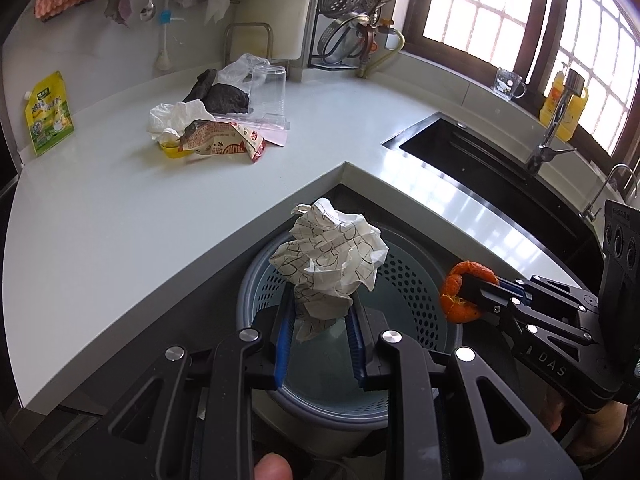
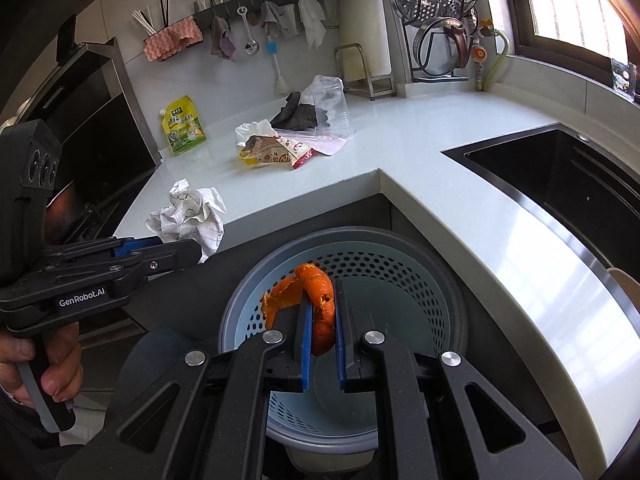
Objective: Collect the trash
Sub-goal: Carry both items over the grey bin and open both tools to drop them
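My left gripper (image 1: 320, 316) is shut on a crumpled white patterned paper (image 1: 330, 260) and holds it over the round grey perforated bin (image 1: 420, 280) below the counter corner. My right gripper (image 2: 320, 312) is shut on an orange peel (image 2: 318, 300) and holds it over the same bin (image 2: 400, 272). The left gripper with its paper (image 2: 188, 216) shows at the left of the right wrist view. The right gripper with its peel (image 1: 460, 292) shows at the right of the left wrist view. A pile of trash (image 1: 216, 132) lies on the white counter: wrappers, tissue, plastic bag, dark cloth.
The L-shaped white counter (image 1: 120, 220) wraps round the bin. A black sink (image 1: 472, 152) with a tap (image 1: 556, 120) lies to the right. A yellow-green pouch (image 1: 50, 114) leans on the back wall. A dish rack (image 2: 436, 20) stands at the back.
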Demonstrator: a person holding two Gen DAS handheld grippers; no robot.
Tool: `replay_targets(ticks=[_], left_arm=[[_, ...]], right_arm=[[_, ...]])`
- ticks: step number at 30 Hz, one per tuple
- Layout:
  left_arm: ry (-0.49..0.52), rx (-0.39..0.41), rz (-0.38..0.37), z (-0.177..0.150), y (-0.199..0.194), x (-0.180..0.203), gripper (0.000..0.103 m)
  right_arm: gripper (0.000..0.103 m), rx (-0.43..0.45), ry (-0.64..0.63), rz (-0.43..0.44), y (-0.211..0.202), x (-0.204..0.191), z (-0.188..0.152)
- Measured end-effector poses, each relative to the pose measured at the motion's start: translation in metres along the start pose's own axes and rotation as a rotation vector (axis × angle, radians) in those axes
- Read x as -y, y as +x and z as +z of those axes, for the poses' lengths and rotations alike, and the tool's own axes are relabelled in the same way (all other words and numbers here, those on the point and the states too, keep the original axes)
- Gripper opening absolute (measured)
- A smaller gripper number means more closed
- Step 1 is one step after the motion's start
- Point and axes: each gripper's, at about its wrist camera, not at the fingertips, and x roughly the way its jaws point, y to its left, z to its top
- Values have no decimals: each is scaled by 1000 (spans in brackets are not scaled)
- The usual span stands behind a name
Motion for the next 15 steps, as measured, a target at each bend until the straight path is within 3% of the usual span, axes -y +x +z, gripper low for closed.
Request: replay_targets(ticks=[15], left_arm=[[9, -86, -27, -7, 30, 6, 28]], right_arm=[[12, -35, 27, -2, 19, 13, -6]])
